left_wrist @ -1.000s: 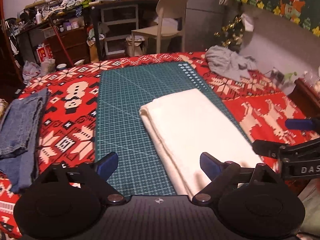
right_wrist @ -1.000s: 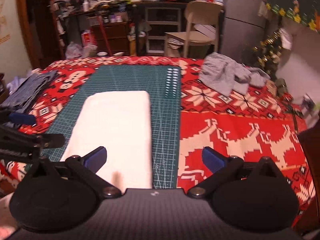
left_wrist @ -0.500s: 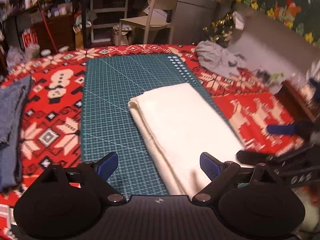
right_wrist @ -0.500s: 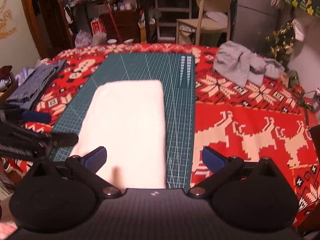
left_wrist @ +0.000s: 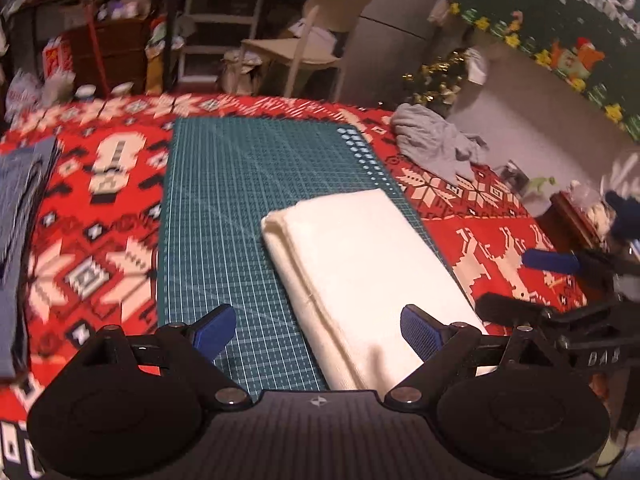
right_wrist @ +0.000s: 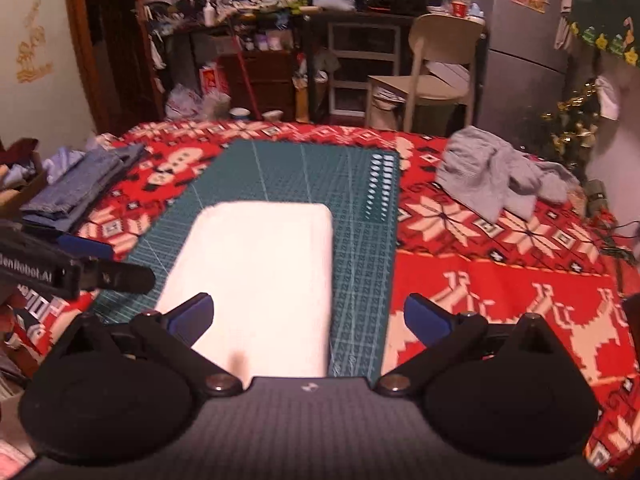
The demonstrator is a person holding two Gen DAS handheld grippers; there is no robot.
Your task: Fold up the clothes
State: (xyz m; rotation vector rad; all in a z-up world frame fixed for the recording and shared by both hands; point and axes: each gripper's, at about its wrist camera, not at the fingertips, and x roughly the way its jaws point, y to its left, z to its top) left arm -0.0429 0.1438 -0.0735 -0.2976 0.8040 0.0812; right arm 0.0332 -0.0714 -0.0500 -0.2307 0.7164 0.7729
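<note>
**Cream cloth sitting folded on the mat, both grippers wide and empty**

Cream-white folded cloth (left_wrist: pixel 372 276) is lying as a long, neat rectangle on the dark green gridded cutting mat (left_wrist: pixel 224 208), its layered edge showing along the left side in the left wrist view. The same folded cloth (right_wrist: pixel 264 276) is filling the middle of the right wrist view, running toward the camera, and its near end is passing out of sight under the gripper body.

The left gripper (left_wrist: pixel 316 330) is hanging over the near end of the cloth with its blue-padded fingers (left_wrist: pixel 214 330) spread far apart, nothing between them being pinched; one pad is sitting over bare mat, the other over the cloth. The right gripper (right_wrist: pixel 308 318) is likewise standing wide open and carrying nothing, its left pad over the cloth and its right pad over the red patterned blanket (right_wrist: pixel 500 304) with white reindeer and snowflakes.

That blanket is spreading under the mat on all sides. A crumpled grey garment (right_wrist: pixel 496 176) is lying on it, well apart from the cloth, off to the right. On the opposite side, a stack of folded blue denim (right_wrist: pixel 80 188) is resting near the blanket's left edge. Beyond the blanket, a beige plastic chair (right_wrist: pixel 436 64) is standing by a cluttered dark desk (right_wrist: pixel 360 20).
</note>
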